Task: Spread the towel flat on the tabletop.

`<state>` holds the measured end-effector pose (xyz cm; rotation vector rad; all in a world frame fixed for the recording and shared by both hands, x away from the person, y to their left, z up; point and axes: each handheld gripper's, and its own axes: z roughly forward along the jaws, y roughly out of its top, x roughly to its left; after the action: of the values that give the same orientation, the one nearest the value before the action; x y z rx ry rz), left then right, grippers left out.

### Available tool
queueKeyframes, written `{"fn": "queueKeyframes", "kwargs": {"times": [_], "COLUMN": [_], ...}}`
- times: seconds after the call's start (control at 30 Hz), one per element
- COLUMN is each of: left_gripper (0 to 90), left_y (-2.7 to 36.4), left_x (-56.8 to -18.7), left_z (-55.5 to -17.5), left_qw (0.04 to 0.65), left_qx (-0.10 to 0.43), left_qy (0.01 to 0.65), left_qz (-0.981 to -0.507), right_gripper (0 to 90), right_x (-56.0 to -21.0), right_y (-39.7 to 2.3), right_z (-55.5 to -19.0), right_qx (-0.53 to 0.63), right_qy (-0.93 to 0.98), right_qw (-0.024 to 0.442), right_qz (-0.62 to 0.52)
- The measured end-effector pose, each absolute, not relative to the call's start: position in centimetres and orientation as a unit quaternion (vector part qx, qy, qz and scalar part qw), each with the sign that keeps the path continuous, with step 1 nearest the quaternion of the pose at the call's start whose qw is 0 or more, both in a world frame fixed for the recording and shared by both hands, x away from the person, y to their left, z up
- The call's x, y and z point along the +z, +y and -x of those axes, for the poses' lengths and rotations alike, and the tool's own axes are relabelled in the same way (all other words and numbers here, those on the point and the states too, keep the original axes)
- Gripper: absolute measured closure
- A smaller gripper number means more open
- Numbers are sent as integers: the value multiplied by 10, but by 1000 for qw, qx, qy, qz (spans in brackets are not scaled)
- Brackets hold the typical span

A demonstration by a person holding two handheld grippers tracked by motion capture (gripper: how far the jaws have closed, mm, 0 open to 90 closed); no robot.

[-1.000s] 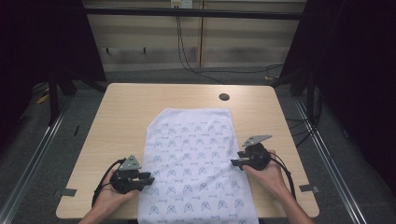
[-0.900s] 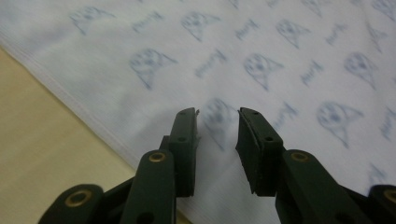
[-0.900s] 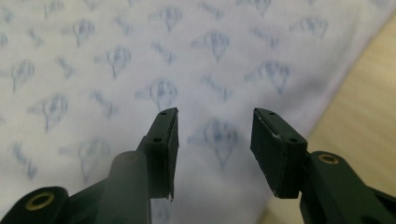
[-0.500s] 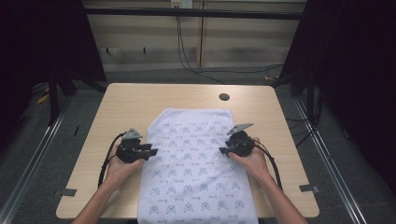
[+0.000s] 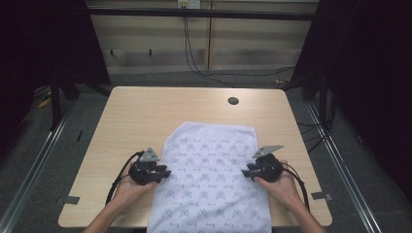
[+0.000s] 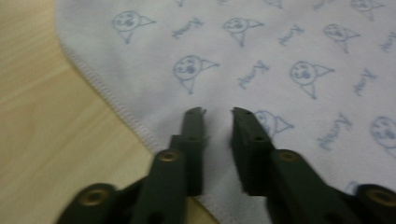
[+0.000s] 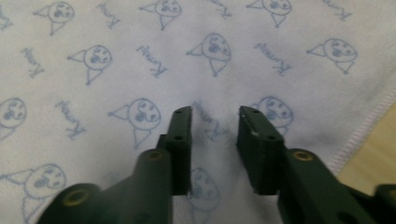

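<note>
Resting at the cloth's left stitched hem, the left gripper has been narrowing its two black jaws; they stand slightly apart over soft fabric. One white cloth, printed with blue faces, lies flat on the pale wooden table, overhanging its near edge. The right gripper, jaws also closing, gapes wider above its right hem.

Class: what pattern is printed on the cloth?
White cloth with small blue cartoon faces and script words; clearest in the right gripper view.

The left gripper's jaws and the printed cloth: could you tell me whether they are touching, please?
Cannot tell. In the left gripper view, the left gripper stands over the cloth near its hem with a gap between its jaws, but contact isn't plain.
</note>
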<state>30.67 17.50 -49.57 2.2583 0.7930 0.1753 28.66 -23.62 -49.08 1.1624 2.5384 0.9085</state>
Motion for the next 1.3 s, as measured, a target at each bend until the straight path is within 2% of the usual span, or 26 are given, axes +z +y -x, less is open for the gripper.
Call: {"fn": "queueKeyframes", "kwargs": {"times": [0.07,0.17,0.27,0.3,0.4,0.43,0.5,0.67,0.83,0.9,0.97,1.07,1.13,1.3], "left_gripper": [875,888,884,871,712,695,688,682,605,649,787,866,873,879], "left_y": [178,179,180,181,185,188,192,188,176,169,162,154,149,130], "left_x": [-495,-494,-494,-494,-490,-486,-480,-480,-497,-499,-501,-497,-491,-479], "left_z": [-300,-288,-278,-276,-278,-284,-302,-355,-385,-387,-387,-384,-379,-364], "left_qw": [365,364,366,370,374,386,398,414,414,399,386,402,418,411], "left_qx": [43,31,14,7,26,25,34,51,45,53,49,41,32,44], "left_qy": [303,290,287,289,300,309,329,368,401,395,389,375,360,315], "left_qz": [-879,-885,-885,-883,-877,-869,-856,-831,-816,-826,-835,-835,-833,-854], "right_gripper": [733,814,817,805,673,653,617,595,583,583,594,593,592,592], "right_x": [-490,-490,-490,-490,-489,-488,-485,-489,-488,-488,-488,-488,-488,-488], "right_y": [-240,-247,-248,-248,-247,-247,-245,-240,-240,-243,-244,-245,-245,-245], "right_z": [-271,-256,-242,-239,-232,-232,-235,-253,-253,-252,-252,-251,-251,-253], "right_qx": [307,315,321,321,322,331,339,340,344,351,350,350,347,347], "right_qy": [864,860,857,859,857,856,852,847,844,843,846,847,847,845], "right_qw": [102,93,82,80,78,76,83,82,83,83,75,76,77,76], "right_qz": [-385,-389,-395,-391,-395,-390,-391,-400,-403,-399,-396,-394,-395,-400]}}
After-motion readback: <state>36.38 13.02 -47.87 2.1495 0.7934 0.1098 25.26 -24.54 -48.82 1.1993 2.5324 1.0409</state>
